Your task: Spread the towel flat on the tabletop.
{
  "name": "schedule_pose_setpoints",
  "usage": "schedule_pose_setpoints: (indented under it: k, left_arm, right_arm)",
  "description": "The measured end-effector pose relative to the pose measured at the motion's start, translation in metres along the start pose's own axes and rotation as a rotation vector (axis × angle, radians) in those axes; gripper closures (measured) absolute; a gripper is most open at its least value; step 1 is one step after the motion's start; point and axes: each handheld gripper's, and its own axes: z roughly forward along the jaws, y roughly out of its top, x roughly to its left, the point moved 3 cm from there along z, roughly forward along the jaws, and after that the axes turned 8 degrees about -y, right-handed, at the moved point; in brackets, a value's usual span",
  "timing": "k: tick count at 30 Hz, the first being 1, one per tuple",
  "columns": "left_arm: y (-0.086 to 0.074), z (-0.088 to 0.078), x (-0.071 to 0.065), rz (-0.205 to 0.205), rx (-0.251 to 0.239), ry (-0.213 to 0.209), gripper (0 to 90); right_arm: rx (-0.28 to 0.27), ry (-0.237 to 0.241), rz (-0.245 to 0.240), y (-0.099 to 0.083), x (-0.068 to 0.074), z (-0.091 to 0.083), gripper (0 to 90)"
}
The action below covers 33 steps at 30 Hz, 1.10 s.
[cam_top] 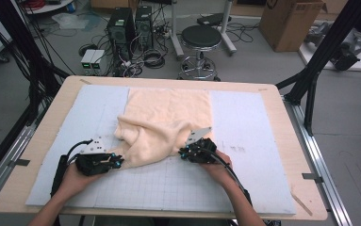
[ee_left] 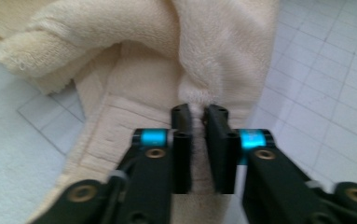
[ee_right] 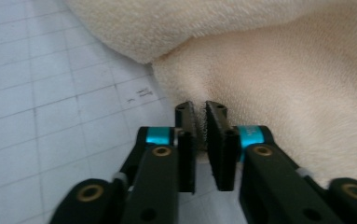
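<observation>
Cream towel (cam_top: 164,125) lies on the grid mat (cam_top: 244,127) that covers the wooden table (cam_top: 44,136), far half spread flat toward the table's far edge, near half rumpled and folded over itself, with a thick fold running across its left side. Left gripper (cam_top: 117,161) sits at the towel's near left corner, held in the person's left hand (cam_top: 72,181); in the left gripper view (ee_left: 197,114) its jaws are clamped on the towel's hemmed edge, fabric pinched between the pads and bunching up just past the tips. Right gripper (cam_top: 184,153) sits at the near right edge of the towel, held in the right hand (cam_top: 218,169); in the right gripper view (ee_right: 200,112) its jaws are clenched on a thin bit of towel edge, cloth visible in the narrow gap, the rest of the towel rising beyond. Both grippers low over the mat, well apart, towel's near edge between them. Stool (cam_top: 201,37) and computer towers (cam_top: 131,26) on the floor beyond the table.
</observation>
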Motion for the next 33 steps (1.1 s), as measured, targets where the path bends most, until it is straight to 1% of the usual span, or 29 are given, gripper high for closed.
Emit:
schedule_pose_setpoints:
  k: [2,4,5,7,9,10,12,13,14,16,17,18,19,20,22,23,24,25,28,29,30,31,32,33]
  left_arm:
    - [0.005,-0.010,0.000,-0.012,-0.059,0.009,84.8]
    - [0.013,-0.023,-0.002,-0.014,-0.104,0.014,85.0]
    - [0.017,-0.029,-0.004,-0.019,-0.136,0.018,85.1]
    - [0.026,-0.041,-0.005,-0.015,-0.174,0.023,85.1]
    - [0.035,-0.050,-0.006,-0.033,-0.218,0.014,85.1]
    - [0.039,-0.054,-0.006,-0.031,-0.234,0.017,85.0]
    - [0.047,-0.061,-0.007,-0.043,-0.269,0.005,85.0]
    - [0.050,-0.064,-0.007,-0.045,-0.284,0.009,85.0]
    - [0.052,-0.066,-0.006,-0.043,-0.288,0.015,85.0]
    - [0.055,-0.065,-0.002,-0.063,-0.288,0.025,84.9]
    - [0.056,-0.063,0.001,-0.075,-0.290,0.025,84.8]
    - [0.056,-0.059,0.004,-0.090,-0.294,0.027,84.8]
    - [0.056,-0.053,0.008,-0.101,-0.285,0.029,84.6]
    - [0.057,-0.044,0.012,-0.112,-0.270,0.041,84.4]
    - [0.056,-0.024,0.020,-0.140,-0.218,0.058,83.5]
    - [0.056,-0.014,0.023,-0.154,-0.202,0.067,83.4]
    - [0.056,-0.005,0.026,-0.167,-0.189,0.070,83.4]
    - [0.056,0.004,0.028,-0.179,-0.175,0.072,83.3]
    - [0.054,0.024,0.035,-0.204,-0.114,0.089,80.0]
    - [0.053,0.027,0.036,-0.207,-0.103,0.081,77.4]
    - [0.054,0.027,0.036,-0.206,-0.109,0.075,73.8]
    - [0.054,0.025,0.036,-0.199,-0.116,0.069,71.3]
    - [0.055,0.023,0.034,-0.194,-0.129,0.065,69.8]
    - [0.056,0.020,0.033,-0.181,-0.130,0.070,68.3]
  right_arm:
    - [-0.038,0.013,0.017,0.003,-0.001,-0.011,85.6]
    - [-0.073,0.003,0.025,0.006,-0.002,-0.029,85.8]
    - [-0.096,-0.004,0.017,0.007,-0.002,-0.039,85.8]
    - [-0.128,-0.012,0.018,0.010,-0.001,-0.058,85.8]
    - [-0.160,-0.019,0.012,0.013,0.001,-0.077,85.8]
    - [-0.176,-0.027,0.003,0.015,0.002,-0.086,85.9]
    - [-0.199,-0.037,-0.005,0.017,0.003,-0.105,85.8]
    - [-0.211,-0.055,-0.007,0.018,0.003,-0.114,85.8]
    - [-0.224,-0.063,-0.010,0.018,0.001,-0.123,85.8]
    - [-0.231,-0.094,-0.002,0.017,-0.006,-0.137,85.8]
    - [-0.228,-0.109,0.011,0.015,-0.011,-0.142,85.8]
    - [-0.227,-0.113,0.034,0.013,-0.017,-0.145,85.7]
    - [-0.213,-0.116,0.054,0.010,-0.023,-0.144,85.8]
    - [-0.188,-0.118,0.066,0.007,-0.029,-0.138,85.7]
    - [-0.107,-0.123,0.099,-0.001,-0.040,-0.120,85.2]
    - [-0.056,-0.124,0.120,-0.005,-0.046,-0.109,85.1]
    - [-0.020,-0.137,0.127,-0.008,-0.052,-0.099,85.0]
    - [0.012,-0.145,0.144,-0.010,-0.057,-0.089,85.0]
    - [0.060,-0.156,0.186,-0.016,-0.071,-0.066,82.5]
    - [0.061,-0.150,0.201,-0.018,-0.075,-0.062,79.7]
    - [0.052,-0.145,0.221,-0.018,-0.077,-0.060,75.4]
    - [0.033,-0.139,0.229,-0.017,-0.077,-0.062,73.6]
    - [-0.003,-0.125,0.229,-0.015,-0.075,-0.065,71.3]
    - [-0.027,-0.128,0.218,-0.011,-0.071,-0.070,67.3]
